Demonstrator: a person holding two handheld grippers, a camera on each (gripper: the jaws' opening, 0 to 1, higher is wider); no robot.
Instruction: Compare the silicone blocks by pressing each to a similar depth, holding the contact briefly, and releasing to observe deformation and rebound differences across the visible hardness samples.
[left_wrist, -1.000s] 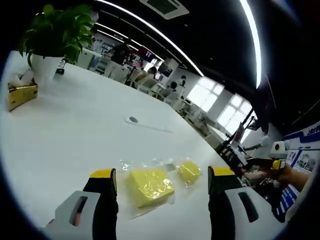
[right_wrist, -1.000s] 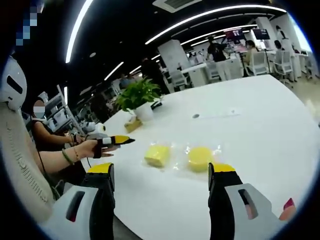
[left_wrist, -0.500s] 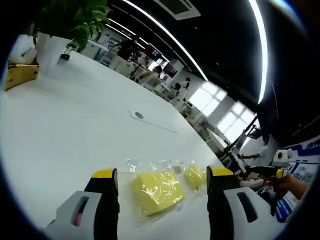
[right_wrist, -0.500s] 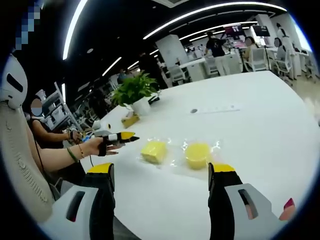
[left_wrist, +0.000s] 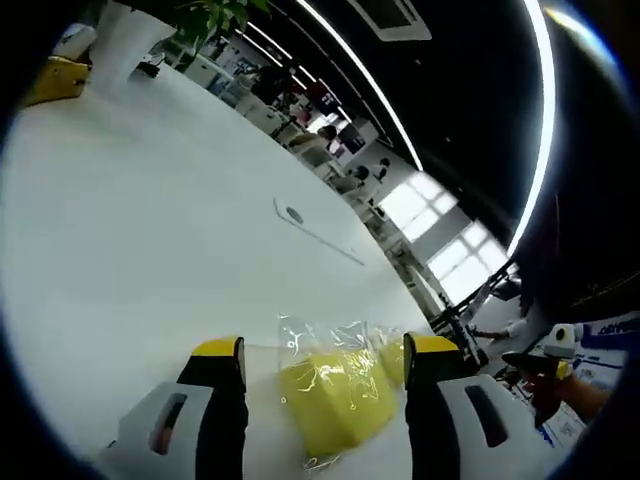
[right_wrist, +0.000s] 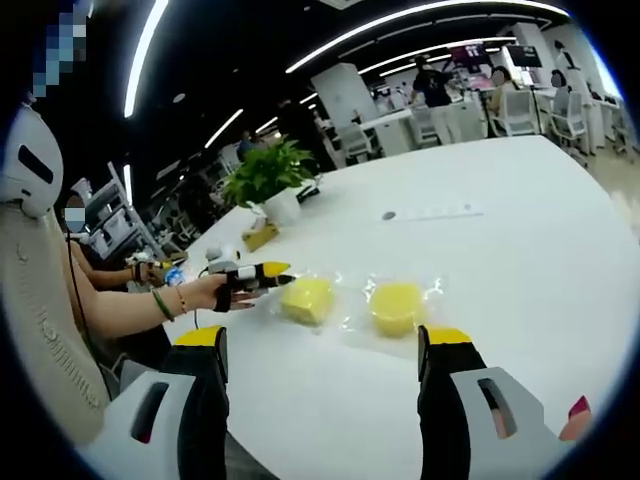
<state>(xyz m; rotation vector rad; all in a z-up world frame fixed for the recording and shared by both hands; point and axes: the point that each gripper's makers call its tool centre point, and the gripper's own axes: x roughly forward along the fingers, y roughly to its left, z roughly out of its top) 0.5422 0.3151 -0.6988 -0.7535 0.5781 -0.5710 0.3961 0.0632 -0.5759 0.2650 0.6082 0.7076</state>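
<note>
Two yellow silicone blocks lie in clear plastic wrap on the white table (right_wrist: 520, 250). The square block (left_wrist: 335, 400) sits between the jaws of my open left gripper (left_wrist: 324, 347), close in front of the camera. The round block (left_wrist: 392, 355) peeks out behind that gripper's right jaw. In the right gripper view, the square block (right_wrist: 307, 298) and round block (right_wrist: 397, 303) lie side by side beyond my open right gripper (right_wrist: 325, 336). The left gripper (right_wrist: 262, 275), held by a hand (right_wrist: 215, 292), reaches the square block's left edge. The right gripper (left_wrist: 555, 340) hovers off the table's edge.
A potted plant (right_wrist: 268, 175) and a yellow box (right_wrist: 262, 237) stand at the far side of the table. A round port (right_wrist: 388, 215) is set in the tabletop. A person (right_wrist: 100, 270) sits at the left. Chairs and people fill the background.
The left gripper has moved in on the square block, which now lies between its jaws. The right gripper has hardly moved.
</note>
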